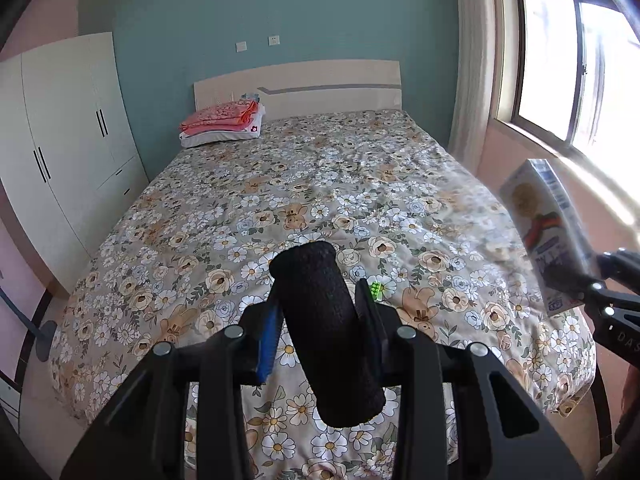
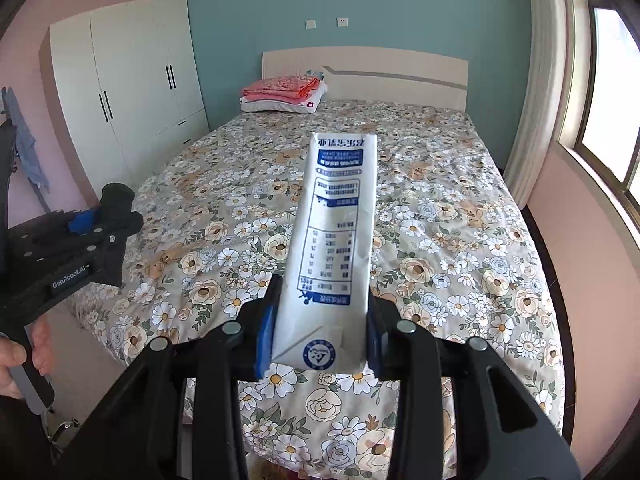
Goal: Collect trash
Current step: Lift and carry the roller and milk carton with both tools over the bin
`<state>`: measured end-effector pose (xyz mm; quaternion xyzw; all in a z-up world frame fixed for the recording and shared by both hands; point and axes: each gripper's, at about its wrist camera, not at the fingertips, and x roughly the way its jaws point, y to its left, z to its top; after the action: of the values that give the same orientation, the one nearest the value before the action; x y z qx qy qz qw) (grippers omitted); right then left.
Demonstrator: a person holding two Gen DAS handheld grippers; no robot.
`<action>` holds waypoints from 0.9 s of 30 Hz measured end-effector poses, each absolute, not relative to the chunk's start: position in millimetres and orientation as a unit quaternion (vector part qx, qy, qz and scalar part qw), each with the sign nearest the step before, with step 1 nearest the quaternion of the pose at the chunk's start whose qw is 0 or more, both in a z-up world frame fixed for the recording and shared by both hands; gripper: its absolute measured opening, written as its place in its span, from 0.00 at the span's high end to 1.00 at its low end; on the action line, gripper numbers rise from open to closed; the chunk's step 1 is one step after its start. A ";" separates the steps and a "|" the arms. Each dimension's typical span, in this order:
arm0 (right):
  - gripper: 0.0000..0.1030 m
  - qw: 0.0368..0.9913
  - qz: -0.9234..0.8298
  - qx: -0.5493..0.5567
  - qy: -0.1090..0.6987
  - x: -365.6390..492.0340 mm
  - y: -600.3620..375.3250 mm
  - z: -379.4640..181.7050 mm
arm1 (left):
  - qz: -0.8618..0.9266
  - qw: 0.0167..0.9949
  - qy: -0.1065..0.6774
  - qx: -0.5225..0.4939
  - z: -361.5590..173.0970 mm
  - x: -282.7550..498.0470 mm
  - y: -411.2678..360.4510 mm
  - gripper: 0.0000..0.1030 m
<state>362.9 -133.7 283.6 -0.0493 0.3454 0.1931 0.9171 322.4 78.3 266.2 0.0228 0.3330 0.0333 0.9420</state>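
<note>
My left gripper (image 1: 320,312) is shut on a black foam cylinder (image 1: 324,332) that stands up between its blue pads, held above the foot of the bed (image 1: 304,184). A small green toy brick (image 1: 376,290) lies on the floral bedspread just past the right finger. My right gripper (image 2: 320,332) is shut on a tall white and blue milk carton (image 2: 332,240), gripped near its lower end and pointing toward the headboard. That carton (image 1: 548,232) and the right gripper (image 1: 600,288) also show at the right edge of the left wrist view. The left gripper (image 2: 96,220) with the cylinder (image 2: 116,196) shows at the left of the right wrist view.
Folded pink and white bedding (image 1: 224,122) sits on a pillow at the head of the bed. A white wardrobe (image 1: 68,136) stands along the left wall, a window (image 1: 560,64) with a curtain on the right. A person's hand (image 2: 24,356) holds the left gripper's handle.
</note>
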 end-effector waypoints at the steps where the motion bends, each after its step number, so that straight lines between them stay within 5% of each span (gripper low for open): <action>1: 0.64 0.919 0.192 -0.049 0.341 355.2 -137.2 288.0 | 0.033 0.943 0.329 0.025 269.5 314.9 78.4 0.63; 14: 0.64 0.934 0.178 -0.080 0.300 266.6 -167.5 328.9 | 0.040 0.956 0.277 0.086 294.4 216.0 65.4 0.63; 27: 0.64 0.919 0.200 -0.123 0.316 197.5 -185.6 294.3 | -0.028 0.945 0.298 0.133 237.6 146.2 44.3 0.63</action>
<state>197.5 -185.6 294.3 -0.1231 0.3158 0.2003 0.9192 146.2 44.3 237.6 0.1334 0.2984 -0.0278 0.9447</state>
